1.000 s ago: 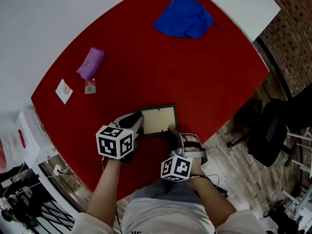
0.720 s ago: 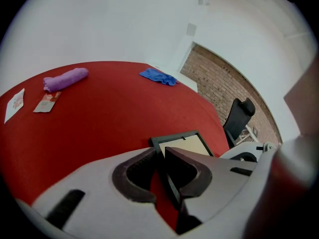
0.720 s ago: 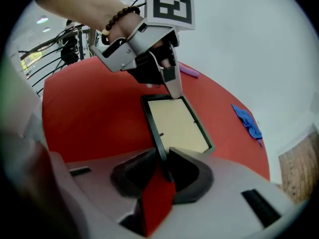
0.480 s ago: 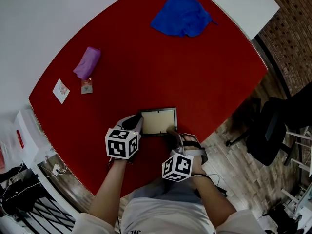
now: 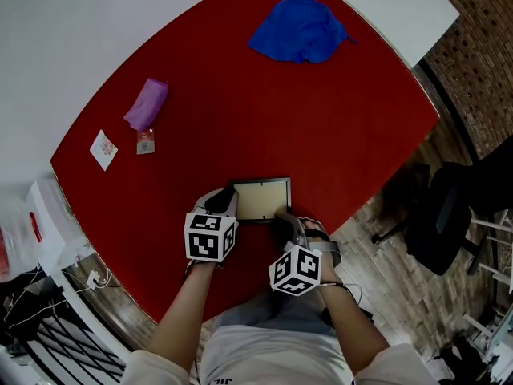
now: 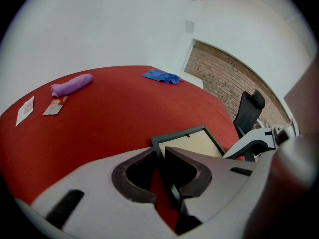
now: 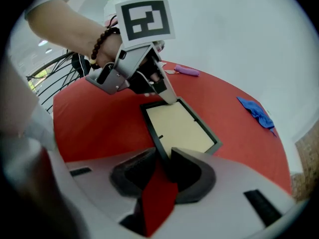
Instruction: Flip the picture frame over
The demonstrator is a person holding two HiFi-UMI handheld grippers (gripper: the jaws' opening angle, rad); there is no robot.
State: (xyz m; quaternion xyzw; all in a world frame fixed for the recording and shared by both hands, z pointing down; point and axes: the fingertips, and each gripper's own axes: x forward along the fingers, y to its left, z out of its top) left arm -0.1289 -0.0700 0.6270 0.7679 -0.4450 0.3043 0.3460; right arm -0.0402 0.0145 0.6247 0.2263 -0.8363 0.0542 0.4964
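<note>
Closing on the frame's left edge within the last second, the left gripper (image 5: pixel 228 203) now pinches that edge between its jaws; its marker cube sits nearer the frame than before.

Right gripper (image 5: pixel 284 217): unchanged, jaws clamped on the frame's near edge at its right corner.

Picture frame (image 5: pixel 262 199): unmoved, lying flat on the red table cover (image 5: pixel 240 111), close to the cover's near edge, pale panel up. Whether that panel is front or back cannot be told.

Hidden: in the head view the grippers cover the frame's near-left corner and part of its near edge.

Blue cloth (image 5: pixel 300 29): at the cover's far edge. Purple roll (image 5: pixel 147 104): at the cover's left side.
</note>
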